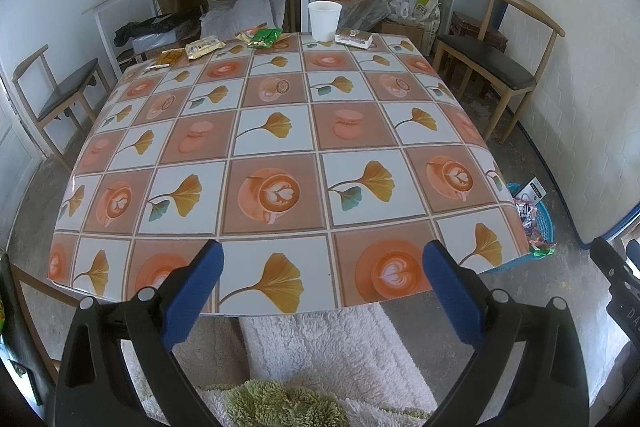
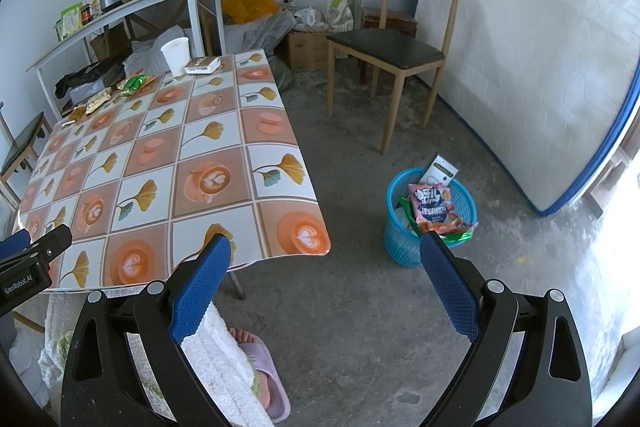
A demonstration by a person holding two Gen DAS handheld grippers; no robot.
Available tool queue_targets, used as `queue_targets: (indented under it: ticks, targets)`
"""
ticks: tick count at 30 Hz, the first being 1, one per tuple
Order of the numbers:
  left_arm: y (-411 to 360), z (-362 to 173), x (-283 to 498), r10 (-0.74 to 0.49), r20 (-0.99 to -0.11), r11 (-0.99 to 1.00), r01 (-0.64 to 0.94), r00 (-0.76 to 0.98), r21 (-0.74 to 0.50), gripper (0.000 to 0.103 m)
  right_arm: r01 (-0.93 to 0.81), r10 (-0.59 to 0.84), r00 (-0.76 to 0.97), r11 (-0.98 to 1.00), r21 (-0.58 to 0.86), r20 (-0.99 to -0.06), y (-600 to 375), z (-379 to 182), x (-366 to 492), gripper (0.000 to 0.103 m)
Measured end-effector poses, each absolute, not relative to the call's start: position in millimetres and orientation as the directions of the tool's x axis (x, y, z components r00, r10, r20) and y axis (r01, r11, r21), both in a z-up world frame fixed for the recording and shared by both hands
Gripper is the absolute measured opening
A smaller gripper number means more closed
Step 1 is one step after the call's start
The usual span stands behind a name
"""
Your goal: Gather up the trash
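Left gripper [image 1: 322, 277]: we find its jaws spread wide and empty, poised over the near edge of the table [image 1: 412, 131], ready for a reach.
Right gripper [image 2: 325, 273]: likewise spread wide with nothing between the pads, hanging over bare floor between table and bin.
Trash on table: wrappers lie along the far edge, at 11 to 12 o'clock in the left view: a green packet [image 1: 264, 38], a yellow packet [image 1: 203, 47], an orange wrapper [image 1: 170, 57]; a paper cup [image 1: 324, 20] and a small box [image 1: 353, 38] stand just beside them.
Bin [image 2: 430, 223]: blue basket on the floor at 2 o'clock from the right gripper, already heaped with packets, kept beside the table for short drops.
Judgement: we consider the far row uncollected.
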State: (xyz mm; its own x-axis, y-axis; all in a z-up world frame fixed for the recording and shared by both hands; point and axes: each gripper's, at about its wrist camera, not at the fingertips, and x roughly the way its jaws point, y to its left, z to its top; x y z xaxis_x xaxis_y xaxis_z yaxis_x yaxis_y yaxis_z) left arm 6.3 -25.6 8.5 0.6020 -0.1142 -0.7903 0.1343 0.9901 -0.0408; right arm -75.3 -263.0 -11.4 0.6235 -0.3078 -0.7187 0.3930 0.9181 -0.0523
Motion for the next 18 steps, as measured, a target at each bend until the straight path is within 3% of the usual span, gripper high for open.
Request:
queue_targets:
  ticks: [18]
  targets:
    - [-26.2, 8.4, 6.0, -0.113, -0.790, 0.990, 0.133, 0.603, -0.040, 0.097, 0.391, -0.307, 0.625, 0.919, -0.053, -0.717, -260.9, -11.0, -73.7, 0.091]
